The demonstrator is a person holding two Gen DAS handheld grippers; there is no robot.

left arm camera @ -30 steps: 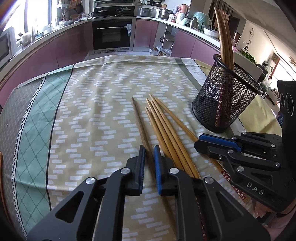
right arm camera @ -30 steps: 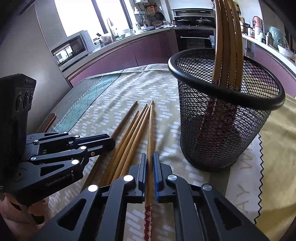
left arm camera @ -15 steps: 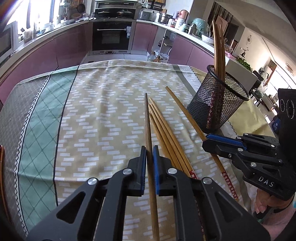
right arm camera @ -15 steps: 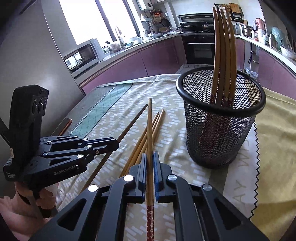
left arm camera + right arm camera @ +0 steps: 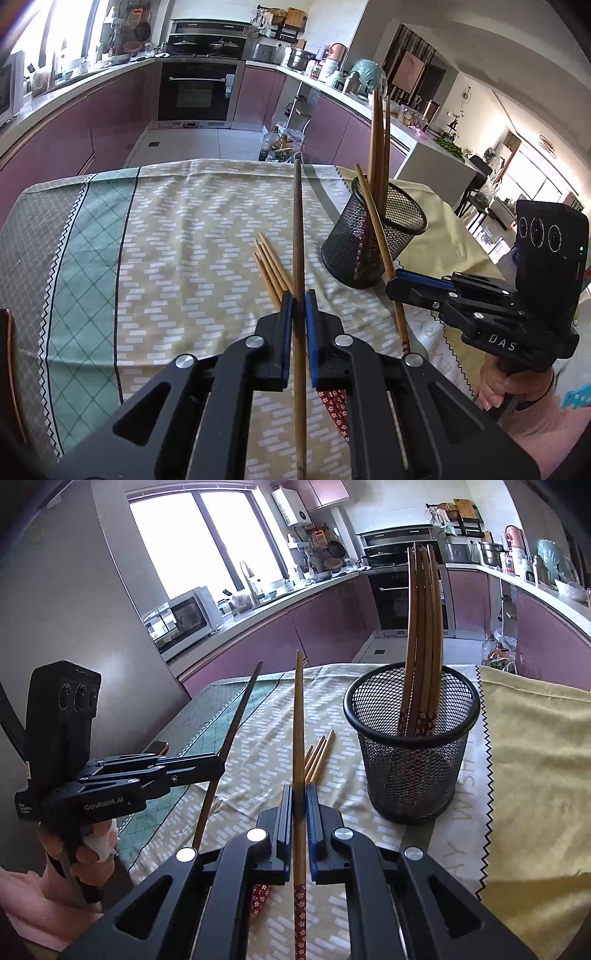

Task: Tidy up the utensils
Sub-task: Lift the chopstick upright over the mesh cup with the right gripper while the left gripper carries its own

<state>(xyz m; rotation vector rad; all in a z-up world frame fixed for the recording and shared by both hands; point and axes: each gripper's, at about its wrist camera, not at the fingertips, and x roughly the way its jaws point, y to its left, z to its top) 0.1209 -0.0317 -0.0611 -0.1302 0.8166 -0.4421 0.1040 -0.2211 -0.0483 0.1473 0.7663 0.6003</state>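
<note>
A kitchen with mauve cabinets, a built-in oven (image 5: 197, 92) and a microwave (image 5: 181, 618) curves around a bench covered by a patterned cloth (image 5: 177, 236) in beige, green and grey, with a yellow cloth (image 5: 532, 775) laid at its right end. On the patterned cloth stands a black mesh holder (image 5: 412, 746), upright, with several chopsticks (image 5: 423, 635) already standing in it, their red flowered ends down.

The left gripper (image 5: 299, 310) has its jaws closed narrowly on a dark brown chopstick (image 5: 298, 229), which points forward and is lifted clear of the cloth; from the right wrist view the same stick slants up and away from the bench.

The right gripper (image 5: 299, 805) has its jaws closed narrowly on a lighter chopstick (image 5: 298, 716) with a red flowered end (image 5: 300, 915) trailing back behind the jaws. In the left wrist view that stick slants upward across the front of the mesh holder; whether it touches the holder cannot be told.

A small bundle of loose chopsticks (image 5: 271, 267) lies flat on the cloth between the two grippers, near the holder's left side but apart from it. Their red flowered ends show beneath the left gripper.
</note>
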